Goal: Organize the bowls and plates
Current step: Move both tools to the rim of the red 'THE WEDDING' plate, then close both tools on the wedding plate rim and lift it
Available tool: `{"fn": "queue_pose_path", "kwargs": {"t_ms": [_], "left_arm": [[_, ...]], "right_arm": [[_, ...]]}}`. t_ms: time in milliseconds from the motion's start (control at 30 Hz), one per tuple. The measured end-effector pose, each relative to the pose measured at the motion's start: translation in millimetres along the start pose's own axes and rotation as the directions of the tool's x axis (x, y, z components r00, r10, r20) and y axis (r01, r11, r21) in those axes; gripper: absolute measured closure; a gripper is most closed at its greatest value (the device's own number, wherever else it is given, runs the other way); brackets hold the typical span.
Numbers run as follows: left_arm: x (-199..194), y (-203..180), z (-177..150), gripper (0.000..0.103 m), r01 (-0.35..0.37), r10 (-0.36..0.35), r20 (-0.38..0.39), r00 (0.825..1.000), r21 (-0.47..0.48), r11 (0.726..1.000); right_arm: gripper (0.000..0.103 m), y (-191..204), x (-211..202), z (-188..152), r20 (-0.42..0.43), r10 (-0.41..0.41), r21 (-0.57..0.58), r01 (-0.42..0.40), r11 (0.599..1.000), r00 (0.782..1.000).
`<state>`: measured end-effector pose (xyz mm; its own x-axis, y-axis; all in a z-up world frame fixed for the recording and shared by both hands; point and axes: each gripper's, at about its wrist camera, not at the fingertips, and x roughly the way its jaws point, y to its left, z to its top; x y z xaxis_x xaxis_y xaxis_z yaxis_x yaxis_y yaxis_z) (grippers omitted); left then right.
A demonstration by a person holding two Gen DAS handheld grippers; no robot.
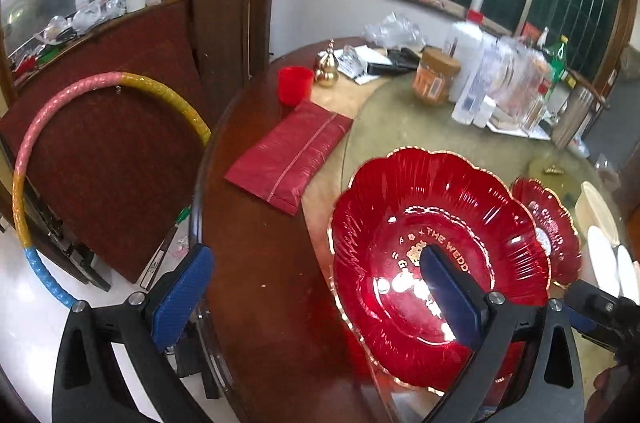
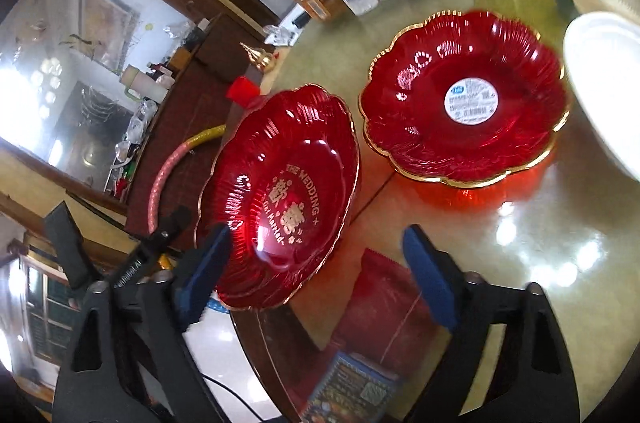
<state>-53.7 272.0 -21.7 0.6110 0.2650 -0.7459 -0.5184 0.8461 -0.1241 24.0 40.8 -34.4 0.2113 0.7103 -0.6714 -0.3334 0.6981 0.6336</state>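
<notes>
A red scalloped plate with gold lettering point(image 1: 436, 263) sits tilted at the table's near edge; it also shows in the right wrist view point(image 2: 280, 195). My left gripper point(image 1: 316, 303) is wide open; its right finger point(image 1: 452, 295) lies over the plate's inside, its left finger point(image 1: 182, 299) hangs off the table. A second red plate with a round white sticker point(image 2: 464, 95) lies flat on the turntable, also small in the left wrist view point(image 1: 548, 227). My right gripper point(image 2: 316, 279) is open and empty, beside the lettered plate. White bowls point(image 2: 604, 79) stand at the right.
A red pouch point(image 1: 292, 155), a red cup point(image 1: 294, 85), a gold gourd ornament point(image 1: 328, 65), jars and bottles point(image 1: 472, 75) crowd the table's far side. A coloured hoop point(image 1: 44, 151) leans on a dark board left of the table. A blue box point(image 2: 352, 391) lies near the edge.
</notes>
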Motion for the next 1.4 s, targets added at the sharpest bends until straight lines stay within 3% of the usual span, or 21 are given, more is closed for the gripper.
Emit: {"fn": "queue_pose_path", "kwargs": {"t_ms": [100, 200, 233, 333, 367, 467, 533, 633, 1167, 1400], "left_arm": [[2.5, -4.9, -1.1, 0.002, -0.004, 0.004, 0.0, 1.0, 0.017, 1.0], [7.4, -9.1, -1.5, 0.01, -0.013, 0.013, -0.004, 1.0, 0.037, 0.999], [9.9, -10.5, -1.8, 0.016, -0.019, 0.019, -0.011, 1.0, 0.043, 0.999], [21.2, -13.3, -1.9, 0.049, -0.02, 0.022, -0.055, 0.998, 0.047, 0.999], [25.6, -13.6, -2.3, 0.062, -0.018, 0.021, -0.073, 0.997, 0.042, 0.999], [34.1, -12.3, -5.6, 0.086, -0.029, 0.032, -0.102, 0.994, 0.033, 0.999], [33.2, -14.1, -7.9, 0.086, -0.038, 0.042, -0.085, 0.996, 0.045, 0.998], [31.6, -17.0, -8.5, 0.088, -0.041, 0.044, -0.067, 0.997, 0.051, 0.998], [-4.7, -19.0, 3.7, 0.091, -0.054, 0.05, 0.072, 0.996, 0.053, 0.997], [-6.5, -19.6, 3.0, 0.091, -0.068, 0.064, 0.077, 0.995, 0.053, 0.996]], "right_arm": [[0.028, -5.4, 8.5, 1.8, -0.023, -0.011, 0.029, 0.012, 1.0, 1.0], [0.042, -7.8, 14.6, 4.0, -0.043, -0.021, 0.048, 0.023, 0.999, 0.999], [0.051, -8.4, 16.0, 4.6, -0.047, -0.027, 0.051, 0.029, 0.998, 0.999], [0.071, -11.1, 23.1, 7.1, -0.061, -0.061, 0.056, 0.065, 0.996, 0.996], [0.074, -14.2, 25.9, 7.6, -0.069, -0.071, 0.064, 0.076, 0.995, 0.995], [0.08, -16.9, 29.3, 7.0, -0.076, -0.077, 0.066, 0.082, 0.994, 0.994], [0.087, -14.9, 28.8, 7.2, -0.07, -0.08, 0.051, 0.084, 0.995, 0.994], [0.089, -9.7, 29.0, 7.4, -0.06, -0.11, 0.024, 0.111, 0.993, 0.992], [0.09, 13.2, 10.7, 7.4, 0.013, -0.102, -0.042, 0.103, 0.994, 0.995], [0.09, 19.0, 8.2, 5.8, 0.024, -0.096, -0.058, 0.098, 0.994, 0.995]]}}
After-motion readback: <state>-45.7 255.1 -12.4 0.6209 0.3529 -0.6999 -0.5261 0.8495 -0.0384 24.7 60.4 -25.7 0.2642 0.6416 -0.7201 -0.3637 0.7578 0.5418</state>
